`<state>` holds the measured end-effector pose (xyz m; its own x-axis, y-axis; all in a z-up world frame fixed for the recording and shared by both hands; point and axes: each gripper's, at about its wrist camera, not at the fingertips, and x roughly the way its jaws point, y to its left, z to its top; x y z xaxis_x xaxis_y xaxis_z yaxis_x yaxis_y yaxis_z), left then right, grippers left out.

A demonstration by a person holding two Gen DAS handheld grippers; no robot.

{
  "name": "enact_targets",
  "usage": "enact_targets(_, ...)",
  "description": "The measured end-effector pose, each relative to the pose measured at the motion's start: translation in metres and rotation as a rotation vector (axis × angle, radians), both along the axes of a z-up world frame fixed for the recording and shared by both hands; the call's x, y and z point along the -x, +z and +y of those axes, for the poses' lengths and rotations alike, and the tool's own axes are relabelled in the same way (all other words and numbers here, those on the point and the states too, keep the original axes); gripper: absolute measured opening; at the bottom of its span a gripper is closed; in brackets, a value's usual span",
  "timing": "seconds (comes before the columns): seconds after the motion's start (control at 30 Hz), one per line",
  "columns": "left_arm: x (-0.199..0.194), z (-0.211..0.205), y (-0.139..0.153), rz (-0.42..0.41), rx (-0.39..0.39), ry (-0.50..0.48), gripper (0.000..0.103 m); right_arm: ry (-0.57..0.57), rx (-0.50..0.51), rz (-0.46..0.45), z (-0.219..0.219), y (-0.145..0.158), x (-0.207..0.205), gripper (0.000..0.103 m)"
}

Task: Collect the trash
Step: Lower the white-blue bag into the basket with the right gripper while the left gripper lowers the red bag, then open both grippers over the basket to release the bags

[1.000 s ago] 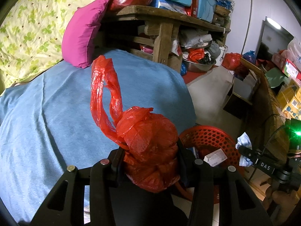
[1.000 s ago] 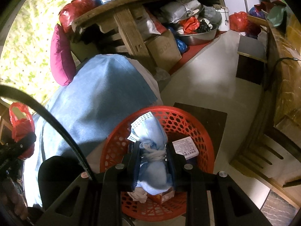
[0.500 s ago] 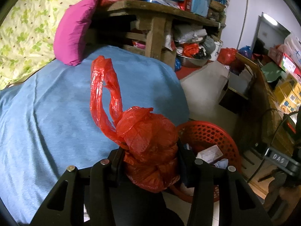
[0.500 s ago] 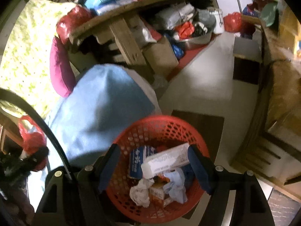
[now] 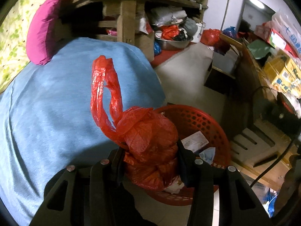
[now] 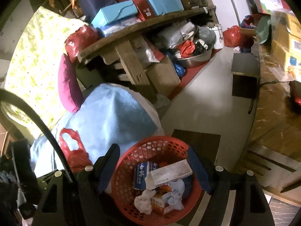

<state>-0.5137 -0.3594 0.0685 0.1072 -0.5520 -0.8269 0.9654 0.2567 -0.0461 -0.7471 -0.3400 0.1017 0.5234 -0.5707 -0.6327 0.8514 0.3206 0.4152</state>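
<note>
Emptied of its blue cloth wad, now among the trash in the red mesh plastic basket (image 6: pixel 160 171), right tool (image 6: pixel 153 169) gapes above it, while left tool (image 5: pixel 150 162) clamps the knotted red plastic bag (image 5: pixel 148 141) near the rim, likely to drop next.

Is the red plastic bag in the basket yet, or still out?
Still out. The left gripper is shut on the red plastic bag, holding it above the near rim of the red basket, not inside it.

Your right claw (image 6: pixel 153 166) gapes empty over the red basket (image 6: pixel 129 160); red bag (image 6: pixel 74 155) left of the basket.
</note>
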Motion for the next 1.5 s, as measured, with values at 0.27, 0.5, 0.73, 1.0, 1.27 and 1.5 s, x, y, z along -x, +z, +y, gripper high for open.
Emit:
enact_targets(0.27,0.013,-0.013,-0.010,-0.005,-0.028,-0.035,0.048,-0.033,0.035,-0.018,0.003,0.013,0.014,0.078)
enact_targets(0.5,0.017,-0.017,-0.019,-0.005,-0.049,-0.049,0.048,-0.046,0.049,-0.028,0.000,0.019,0.022,0.078)
enact_targets(0.73,0.020,-0.022,-0.028,-0.003,-0.065,-0.059,0.048,-0.051,0.052,-0.030,0.001,0.021,0.026,0.078)
enact_targets(1.0,0.020,-0.029,-0.033,0.033,-0.077,-0.074,0.061,-0.051,0.055,-0.026,0.001,0.023,0.029,0.078)
enact_targets(1.27,0.023,-0.024,-0.030,0.009,-0.062,-0.079,0.080,-0.032,0.054,-0.011,0.000,0.026,0.022,0.078)
enact_targets(1.5,0.013,-0.010,-0.015,0.018,-0.020,-0.049,0.080,-0.012,0.058,0.011,0.002,0.028,0.007,0.078)
